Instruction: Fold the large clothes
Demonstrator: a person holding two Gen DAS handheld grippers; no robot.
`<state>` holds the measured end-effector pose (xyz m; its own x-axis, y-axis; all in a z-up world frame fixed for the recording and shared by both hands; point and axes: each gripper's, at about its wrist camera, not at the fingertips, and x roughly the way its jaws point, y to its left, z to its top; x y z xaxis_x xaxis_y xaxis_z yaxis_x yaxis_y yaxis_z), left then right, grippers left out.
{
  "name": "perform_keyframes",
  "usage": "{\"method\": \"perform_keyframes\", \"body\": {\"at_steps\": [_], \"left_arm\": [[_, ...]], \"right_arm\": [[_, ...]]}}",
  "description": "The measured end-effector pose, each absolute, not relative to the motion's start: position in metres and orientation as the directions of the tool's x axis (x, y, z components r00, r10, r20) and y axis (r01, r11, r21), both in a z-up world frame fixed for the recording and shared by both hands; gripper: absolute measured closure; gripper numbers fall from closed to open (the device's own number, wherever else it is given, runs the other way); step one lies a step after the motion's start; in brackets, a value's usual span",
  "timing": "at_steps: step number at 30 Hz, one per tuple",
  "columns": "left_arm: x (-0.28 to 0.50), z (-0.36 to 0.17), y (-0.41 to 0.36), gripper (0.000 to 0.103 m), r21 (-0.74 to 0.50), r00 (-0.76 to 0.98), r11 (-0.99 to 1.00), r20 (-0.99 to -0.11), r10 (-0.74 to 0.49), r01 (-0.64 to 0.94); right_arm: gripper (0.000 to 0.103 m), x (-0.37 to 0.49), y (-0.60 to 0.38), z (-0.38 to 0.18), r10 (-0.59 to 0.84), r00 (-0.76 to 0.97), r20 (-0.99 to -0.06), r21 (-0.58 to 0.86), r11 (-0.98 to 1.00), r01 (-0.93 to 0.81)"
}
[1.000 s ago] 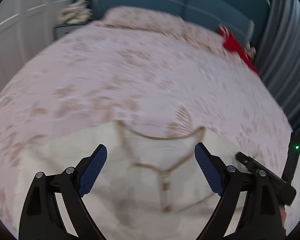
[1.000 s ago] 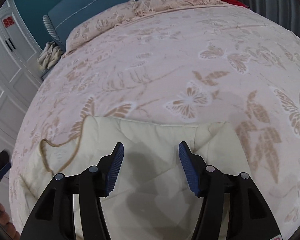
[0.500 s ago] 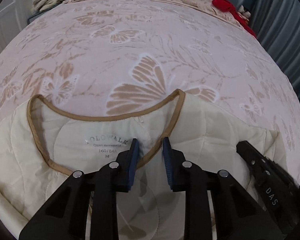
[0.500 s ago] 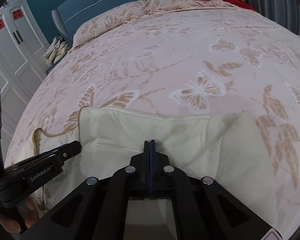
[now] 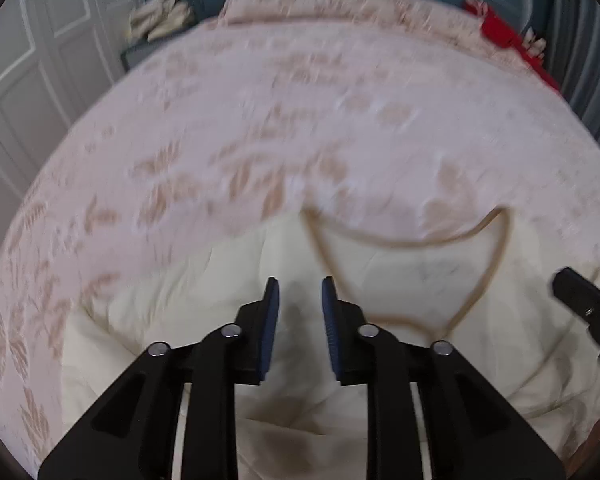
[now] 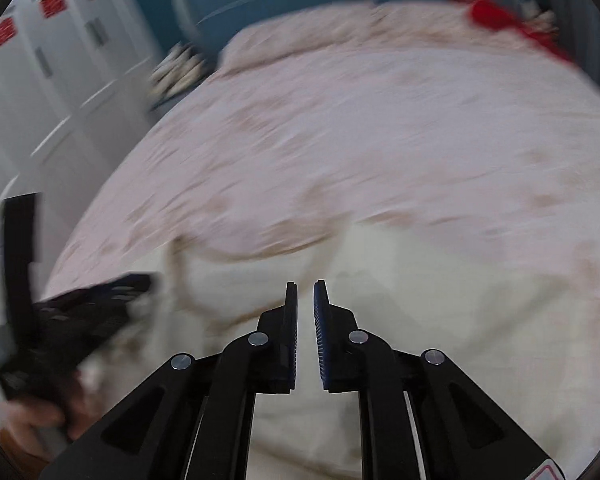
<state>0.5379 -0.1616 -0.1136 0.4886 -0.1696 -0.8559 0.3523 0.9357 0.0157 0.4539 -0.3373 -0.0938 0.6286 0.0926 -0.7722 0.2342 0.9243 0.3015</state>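
A cream quilted jacket (image 5: 400,272) with tan neckline trim (image 5: 404,242) lies spread on the bed, near its front edge. My left gripper (image 5: 298,284) sits just left of the neckline, its jaws narrow, and cream fabric fills the gap between the blue pads. In the right wrist view the jacket (image 6: 440,300) spreads under my right gripper (image 6: 304,286). Its jaws are opening to a thin slit, and the fabric lies below them rather than pinched. Both views are blurred by motion. Each gripper shows in the other's view: right gripper (image 5: 588,308), left gripper (image 6: 80,312).
A pink butterfly-print bedspread (image 5: 300,120) covers the bed. A red cloth (image 5: 504,36) lies at its far right corner by grey curtains (image 5: 588,60). White wardrobe doors (image 5: 28,60) and a nightstand with piled cloth (image 5: 160,20) stand on the left. A hand (image 6: 32,416) grips the left tool.
The left jaws went from wide to narrow at the neckline, then the gripper shifted left of it. The right jaws shut fully, then parted slightly as the gripper swung left toward the collar.
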Motion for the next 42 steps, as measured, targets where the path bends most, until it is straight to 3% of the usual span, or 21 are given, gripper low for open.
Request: {"method": "perform_keyframes", "body": {"at_steps": [4, 7, 14, 25, 28, 30, 31, 33, 34, 35, 39, 42], "left_arm": [[0.536, -0.135, -0.161, 0.078, 0.030, 0.507, 0.940, -0.847, -0.156, 0.340], [0.530, -0.138, -0.166, 0.058, 0.062, 0.549, 0.933, -0.821, -0.154, 0.354], [0.527, -0.147, -0.160, 0.060, 0.037, 0.585, 0.941, -0.791, -0.178, 0.337], [0.522, -0.145, -0.157, 0.058, 0.028, 0.609, 0.950, -0.774, -0.175, 0.310], [0.502, -0.125, -0.138, 0.046, 0.026, 0.625, 0.961, -0.764, -0.160, 0.277], [0.472, -0.100, -0.106, 0.038, -0.038, 0.627, 0.952, -0.744, -0.230, 0.304], [0.451, -0.087, -0.084, 0.030, -0.061, 0.617, 0.941, -0.741, -0.266, 0.333], [0.406, -0.069, -0.035, 0.020, -0.061, 0.594, 0.936, -0.758, -0.269, 0.346], [0.385, -0.065, -0.012, 0.016, -0.072, 0.577, 0.932, -0.767, -0.280, 0.355], [0.368, -0.063, 0.006, 0.013, -0.078, 0.563, 0.933, -0.779, -0.277, 0.352], [0.272, -0.073, 0.101, 0.012, -0.150, 0.450, 0.956, -0.857, -0.252, 0.252], [0.227, -0.095, 0.150, 0.012, -0.303, 0.353, 0.946, -0.878, -0.324, 0.113]], "right_arm": [[0.086, 0.481, -0.308, -0.126, 0.091, 0.557, -0.825, 0.235, 0.953, 0.193], [0.082, 0.484, -0.305, -0.143, 0.061, 0.544, -0.837, 0.189, 0.965, 0.182], [0.101, 0.475, -0.310, -0.153, -0.003, 0.576, -0.818, 0.163, 0.958, 0.236], [0.102, 0.471, -0.315, -0.154, 0.008, 0.611, -0.792, 0.210, 0.943, 0.259], [0.087, 0.445, -0.318, -0.129, -0.068, 0.624, -0.779, 0.175, 0.931, 0.320], [0.082, 0.399, -0.326, -0.099, -0.037, 0.673, -0.739, 0.233, 0.923, 0.307], [0.080, 0.370, -0.330, -0.085, -0.017, 0.686, -0.727, 0.253, 0.923, 0.290], [0.065, 0.301, -0.338, -0.062, -0.038, 0.693, -0.720, 0.221, 0.934, 0.281], [0.050, 0.270, -0.342, -0.056, -0.048, 0.688, -0.724, 0.203, 0.938, 0.280], [0.041, 0.224, -0.348, -0.050, -0.056, 0.676, -0.735, 0.186, 0.942, 0.281], [0.027, 0.078, -0.367, -0.052, -0.086, 0.551, -0.830, 0.143, 0.922, 0.360], [0.021, -0.003, -0.375, -0.071, -0.031, 0.483, -0.875, 0.219, 0.865, 0.452]]}}
